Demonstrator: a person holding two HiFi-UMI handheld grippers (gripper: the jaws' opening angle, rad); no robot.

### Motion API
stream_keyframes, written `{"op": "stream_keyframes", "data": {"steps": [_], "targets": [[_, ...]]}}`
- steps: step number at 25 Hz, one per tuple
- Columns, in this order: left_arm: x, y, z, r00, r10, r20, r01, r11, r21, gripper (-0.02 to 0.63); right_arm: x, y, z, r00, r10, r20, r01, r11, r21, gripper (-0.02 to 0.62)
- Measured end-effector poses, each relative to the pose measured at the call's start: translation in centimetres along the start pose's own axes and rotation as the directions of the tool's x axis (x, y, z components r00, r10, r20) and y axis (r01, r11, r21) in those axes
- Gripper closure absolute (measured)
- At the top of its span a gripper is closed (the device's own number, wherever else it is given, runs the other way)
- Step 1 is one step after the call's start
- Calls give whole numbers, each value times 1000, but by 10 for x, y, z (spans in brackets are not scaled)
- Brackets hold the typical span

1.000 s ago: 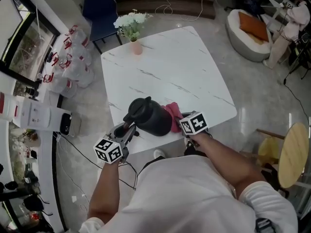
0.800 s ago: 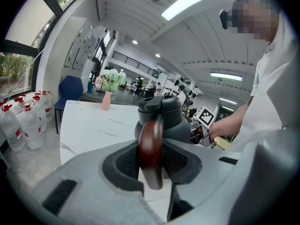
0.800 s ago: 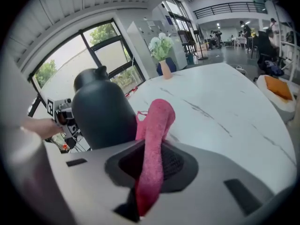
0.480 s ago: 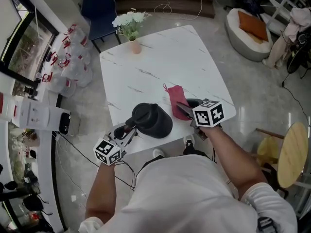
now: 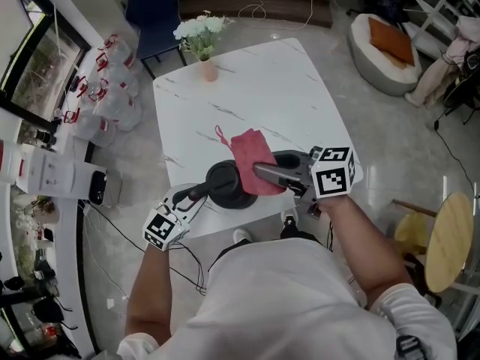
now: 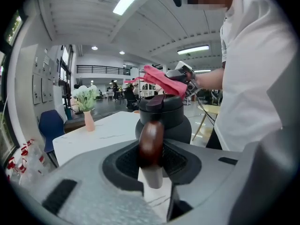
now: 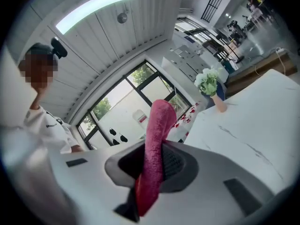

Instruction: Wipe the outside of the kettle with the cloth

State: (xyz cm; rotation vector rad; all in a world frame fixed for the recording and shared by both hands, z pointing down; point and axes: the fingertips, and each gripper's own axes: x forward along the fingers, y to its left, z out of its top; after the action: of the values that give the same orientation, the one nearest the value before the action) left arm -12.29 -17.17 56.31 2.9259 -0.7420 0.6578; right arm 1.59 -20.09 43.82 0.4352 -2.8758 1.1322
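left gripper (image 6: 151, 159) clamped on the handle (image 6: 151, 142), steadying the kettle (image 5: 221, 186). It stands at the near edge of the table (image 5: 300, 103), toward the left corner. right gripper (image 7: 152, 172) pinches the cloth (image 5: 251, 160) by one edge, over the lid; contact unclear. My read: kettle body is hard, smooth, probably slippery, heavy if filled, so the handle is the hold. Cloth is soft, limp, light, and needs pressing flat on the wall.

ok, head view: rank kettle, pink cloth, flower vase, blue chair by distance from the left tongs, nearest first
From the left tongs:
1. kettle, in their grip, at the table's near edge
2. pink cloth, just beyond, over the kettle
3. flower vase, at the table's far side
4. blue chair, past the table
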Motion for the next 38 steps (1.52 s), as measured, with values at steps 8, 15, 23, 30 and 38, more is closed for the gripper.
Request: {"op": "stream_keyframes", "data": {"steps": [8,15,23,30,38], "targets": [[10,-16,12,995,-82,-58,92,974,207,499,-3,14,-5,979,137,-151,-143,989,-28,531],[9,-22,6,995,-59,-80,77,967,241,495,11,-13,-51,885,142,-443,-169,985,-22,532],[10,-44,20,994,-49,-99,84,916,392,496,16,-51,-63,892,42,-450,-61,998,-27,532],[9,-54,31,994,-36,-101,77,892,445,495,12,-74,-76,918,-19,-396,6,999,-34,532],[4,-71,33,996,-13,-94,59,856,514,498,16,-109,-113,889,-137,-436,106,990,-96,534]]}}
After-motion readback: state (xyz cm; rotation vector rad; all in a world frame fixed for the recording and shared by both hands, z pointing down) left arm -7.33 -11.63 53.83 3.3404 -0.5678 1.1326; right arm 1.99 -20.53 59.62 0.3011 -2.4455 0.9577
